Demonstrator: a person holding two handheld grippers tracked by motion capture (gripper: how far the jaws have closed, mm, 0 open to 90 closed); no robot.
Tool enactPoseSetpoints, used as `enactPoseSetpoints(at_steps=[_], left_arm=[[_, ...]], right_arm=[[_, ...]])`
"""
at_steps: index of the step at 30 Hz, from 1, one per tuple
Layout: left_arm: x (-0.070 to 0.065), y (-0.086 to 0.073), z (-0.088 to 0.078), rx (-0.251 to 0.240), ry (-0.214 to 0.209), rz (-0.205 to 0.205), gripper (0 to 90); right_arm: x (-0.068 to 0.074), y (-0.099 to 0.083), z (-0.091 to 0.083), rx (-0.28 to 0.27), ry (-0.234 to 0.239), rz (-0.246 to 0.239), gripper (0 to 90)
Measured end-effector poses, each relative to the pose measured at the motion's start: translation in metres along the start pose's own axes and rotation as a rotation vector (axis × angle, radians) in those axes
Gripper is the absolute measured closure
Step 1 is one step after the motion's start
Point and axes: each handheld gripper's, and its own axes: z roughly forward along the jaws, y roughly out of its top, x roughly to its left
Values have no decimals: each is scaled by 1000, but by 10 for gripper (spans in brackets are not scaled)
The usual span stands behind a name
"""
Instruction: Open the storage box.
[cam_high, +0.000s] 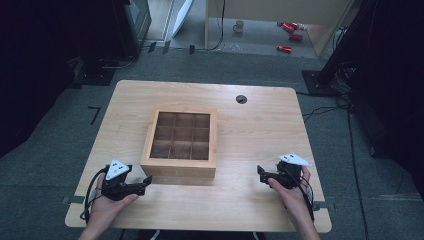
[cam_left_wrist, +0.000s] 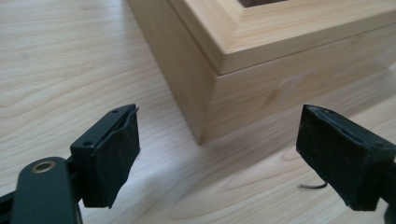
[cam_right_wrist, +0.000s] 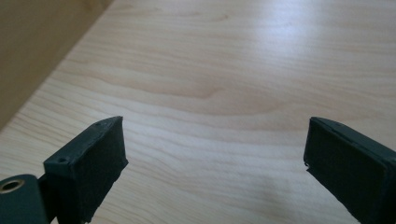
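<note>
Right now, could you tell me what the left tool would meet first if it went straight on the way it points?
Probably the near corner of the square light-wood compartment box; the left tool points straight at it.

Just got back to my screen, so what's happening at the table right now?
A person holds a gripper in each hand at a wooden table. A wooden box with nine compartments sits in the middle, apparently empty. The left gripper is near the box's front left corner, open, touching nothing. The right gripper is off to the box's right over bare tabletop, also open. Nothing is held yet.
</note>
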Motion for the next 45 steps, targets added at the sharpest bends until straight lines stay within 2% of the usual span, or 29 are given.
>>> enactPoseSetpoints(at_steps=[1, 2, 3, 5, 6, 7, 10, 12, 15, 16, 17, 19, 21, 22, 23, 24, 32, 41, 45], left_arm=[[-1, 1, 2, 5, -7, 1, 150], [-3, 2, 3, 7, -13, 4, 156], [-3, 2, 3, 7, -13, 4, 157], [-4, 3, 5, 8, -26, -17, 159], [-5, 5, 6, 10, -27, -25, 171], [-6, 6, 8, 12, -28, -39, 229], [-8, 8, 12, 20, -20, -41, 250], [-10, 10, 15, 22, -22, -52, 310], [-9, 12, 17, 16, -8, -66, 335], [-7, 12, 17, 15, -14, -70, 358], [-6, 12, 16, 17, -26, -76, 358], [-4, 12, 15, 12, -29, -61, 373], [-4, 12, 14, 10, -31, -62, 379], [-3, 12, 13, -1, -35, -68, 395], [-3, 12, 13, -1, -35, -68, 401], [-2, 11, 11, -12, -41, -73, 409], [-1, 13, 7, -28, -48, -69, 433], [1, 13, 6, -29, -58, -68, 442], [1, 13, 6, -30, -63, -70, 443]], right_arm=[[3, 3, -1, -6, 3, 3, 60], [10, 10, -3, -21, 26, 2, 61], [10, 10, -3, -21, 26, 2, 61], [17, 16, -5, -28, 46, -9, 64], [20, 19, -5, -32, 56, -10, 65], [28, 27, -6, -39, 78, -16, 65], [36, 33, -5, -45, 91, -25, 69], [48, 42, -2, -46, 105, -40, 71], [67, 51, 0, -46, 124, -64, 98], [79, 56, 1, -47, 133, -89, 106], [79, 56, 1, -47, 133, -89, 106], [95, 61, 2, -54, 145, -105, 135], [98, 62, 2, -52, 150, -103, 137], [107, 63, 2, -52, 168, -107, 143], [107, 63, 2, -52, 168, -107, 143], [114, 62, 3, -47, 189, -107, 145], [128, 61, 9, -52, 236, -99, 149], [135, 60, 15, -40, 254, -75, 150], [137, 61, 13, -52, 266, -83, 150]])
